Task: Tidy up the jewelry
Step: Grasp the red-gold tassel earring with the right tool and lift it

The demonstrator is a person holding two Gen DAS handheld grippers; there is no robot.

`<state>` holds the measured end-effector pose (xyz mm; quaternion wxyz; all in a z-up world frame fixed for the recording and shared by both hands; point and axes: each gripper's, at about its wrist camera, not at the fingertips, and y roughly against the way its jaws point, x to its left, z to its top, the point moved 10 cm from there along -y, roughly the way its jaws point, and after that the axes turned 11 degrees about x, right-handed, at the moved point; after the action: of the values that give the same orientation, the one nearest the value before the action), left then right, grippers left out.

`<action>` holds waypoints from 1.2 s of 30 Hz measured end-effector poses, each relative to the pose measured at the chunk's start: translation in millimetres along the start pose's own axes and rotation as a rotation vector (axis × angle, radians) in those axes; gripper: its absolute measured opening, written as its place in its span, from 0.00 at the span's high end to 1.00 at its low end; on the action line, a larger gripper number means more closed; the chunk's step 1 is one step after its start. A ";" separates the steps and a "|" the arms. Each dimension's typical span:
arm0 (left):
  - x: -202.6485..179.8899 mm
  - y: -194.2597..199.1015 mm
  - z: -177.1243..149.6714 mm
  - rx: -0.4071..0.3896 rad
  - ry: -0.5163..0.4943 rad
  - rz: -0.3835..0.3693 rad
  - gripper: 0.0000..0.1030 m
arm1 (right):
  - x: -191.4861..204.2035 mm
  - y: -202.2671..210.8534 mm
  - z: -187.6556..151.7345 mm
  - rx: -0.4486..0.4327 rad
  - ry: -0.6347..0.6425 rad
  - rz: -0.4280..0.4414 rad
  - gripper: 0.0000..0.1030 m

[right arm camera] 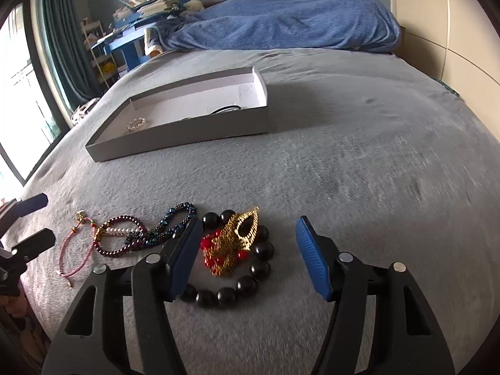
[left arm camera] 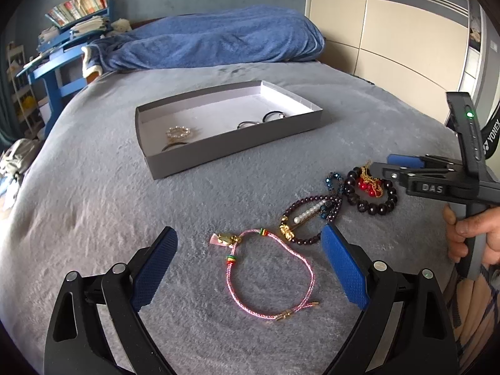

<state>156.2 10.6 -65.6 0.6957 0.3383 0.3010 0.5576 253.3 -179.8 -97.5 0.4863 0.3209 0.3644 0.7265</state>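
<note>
A grey tray [left arm camera: 237, 145] [right arm camera: 187, 139] on the bed holds a pearl ring piece [left arm camera: 177, 132] and dark hair ties [left arm camera: 250, 124]. In front of it lie a pink cord bracelet [left arm camera: 268, 276] [right arm camera: 73, 250], a purple bead bracelet [left arm camera: 307, 215] [right arm camera: 120, 239], a blue beaded piece [left arm camera: 334, 184] [right arm camera: 175, 222], a black bead bracelet [left arm camera: 372, 207] [right arm camera: 247, 281] and a gold and red ornament [left arm camera: 370, 184] [right arm camera: 232, 247]. My left gripper [left arm camera: 250, 265] is open, straddling the pink bracelet. My right gripper [right arm camera: 248, 256] is open around the ornament and black bracelet.
The grey bedspread [right arm camera: 359, 172] covers the bed. A blue blanket [left arm camera: 218, 43] lies at the far end. A blue desk with books [left arm camera: 62, 47] stands at far left, a wardrobe [left arm camera: 390, 31] at right, a window [right arm camera: 18, 93] at left.
</note>
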 end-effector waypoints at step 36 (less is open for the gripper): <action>-25.8 -10.4 1.4 0.017 -0.062 -0.032 0.10 | -38.4 81.6 17.7 -0.211 -0.191 0.177 1.00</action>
<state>158.2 -16.3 -72.1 0.7107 0.3567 0.2895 0.5328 241.7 -233.4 -23.8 0.4839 0.3666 0.2086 0.7668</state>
